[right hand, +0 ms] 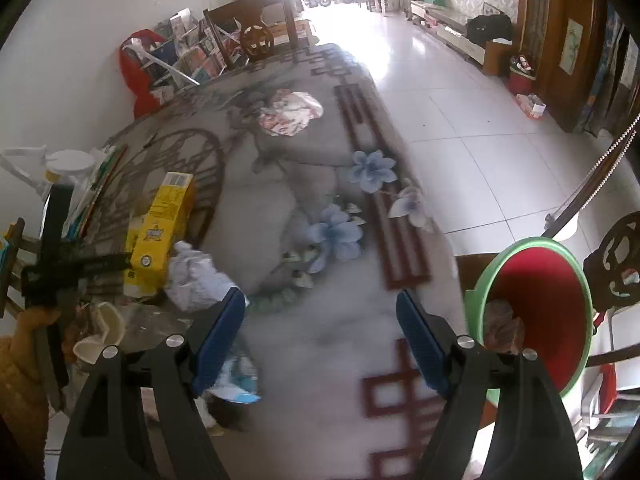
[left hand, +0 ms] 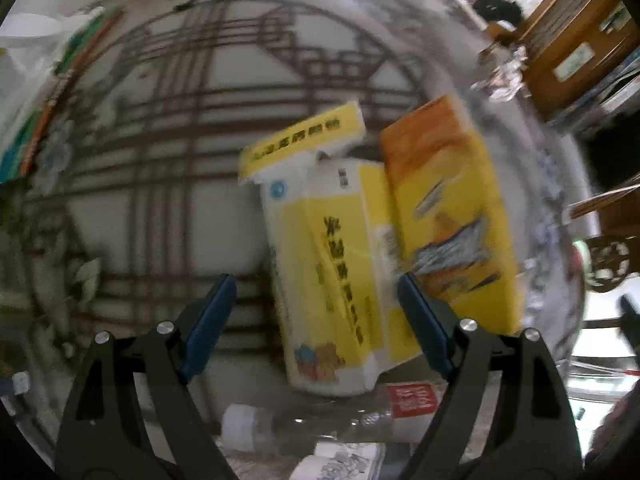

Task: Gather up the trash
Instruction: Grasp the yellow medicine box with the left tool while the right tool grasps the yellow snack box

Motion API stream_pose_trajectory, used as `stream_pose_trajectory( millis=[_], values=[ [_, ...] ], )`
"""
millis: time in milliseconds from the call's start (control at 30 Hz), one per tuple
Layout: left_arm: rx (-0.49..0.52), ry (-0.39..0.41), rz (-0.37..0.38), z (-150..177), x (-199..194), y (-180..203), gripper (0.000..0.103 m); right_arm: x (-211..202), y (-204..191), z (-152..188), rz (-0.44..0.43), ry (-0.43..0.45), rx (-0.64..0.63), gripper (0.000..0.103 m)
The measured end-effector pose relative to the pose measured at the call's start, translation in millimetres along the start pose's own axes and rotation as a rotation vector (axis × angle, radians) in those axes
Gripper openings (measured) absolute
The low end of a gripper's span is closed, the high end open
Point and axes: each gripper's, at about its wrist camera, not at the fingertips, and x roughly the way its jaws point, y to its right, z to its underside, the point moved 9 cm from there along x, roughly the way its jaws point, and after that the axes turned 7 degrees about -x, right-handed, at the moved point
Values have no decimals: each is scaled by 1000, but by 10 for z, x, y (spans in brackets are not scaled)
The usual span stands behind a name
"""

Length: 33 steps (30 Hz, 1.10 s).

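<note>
**Q:** Surface and surroundings?

**A:** Patterned worktop (right hand: pixel 320 208), grey cloth with dark red lattice lines and blue flowers, under a clear cover. White tiled floor (right hand: pixel 460 128) runs past its right edge toward a bright doorway. A wooden chair (right hand: pixel 256 36) stands at the far end.

**Q:** Your left gripper?

**A:** My left gripper (left hand: pixel 316 304) is open, blue pads spread wide, nothing between them. Its view is blurred. Just ahead of it a yellow-and-white carton (left hand: pixel 332 264) lies with its top flap lifted. An orange-and-yellow box (left hand: pixel 452 208) sits against that carton's right side, touching it. Nearer to me, a clear plastic bottle (left hand: pixel 320 424) with a white cap and a red label lies on its side, just below the carton.

**Q:** Right gripper?

**A:** My right gripper (right hand: pixel 320 328) is also open and holds nothing. It hangs over bare cloth near the worktop's near end.

**Q:** Where is the trash, seen from the right?

**A:** Crumpled white paper (right hand: pixel 196 280) lies just left of my left pad, beside the yellow box (right hand: pixel 160 224). A crushed paper cup (right hand: pixel 100 332) lies further left, near the edge. A blue-and-white wrapper (right hand: pixel 236 380) sits low behind the left finger, partly hidden. A crumpled red-and-white bag (right hand: pixel 290 114) rests well apart, toward the far end.

**Q:** Bin?

**A:** A green bin with red lining (right hand: pixel 536 320) stands off the worktop's right side, just right of my right finger, with some crumpled waste (right hand: pixel 502 326) inside it.
</note>
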Motion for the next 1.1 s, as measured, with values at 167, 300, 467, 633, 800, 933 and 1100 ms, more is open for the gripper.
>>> stream_pose_trajectory(
  millis=[167, 300, 467, 633, 800, 933, 1100],
  values=[
    [108, -62, -10, -102, 141, 159, 93, 14, -206, 9, 14, 4, 18, 81],
    [179, -94, -36, -96, 257, 115, 93, 22, -338, -25, 25, 6, 16, 81],
    [174, -74, 36, -58, 206, -41, 53, 86, -478, -102, 25, 2, 7, 81],
    [44, -50, 98, -98, 94, -397, 43, 240, -724, -196, 1, -17, -49, 81],
    [-32, -1, 101, -74, -142, -803, 43, 403, -1015, -358, -26, -28, -130, 81],
    [-88, 26, 104, -111, -273, -960, 43, 551, -1167, -480, -35, -39, -185, 81],
    [-118, 45, 122, -54, -336, -1028, 43, 843, -1265, -693, -60, -68, -186, 89]
  ],
)
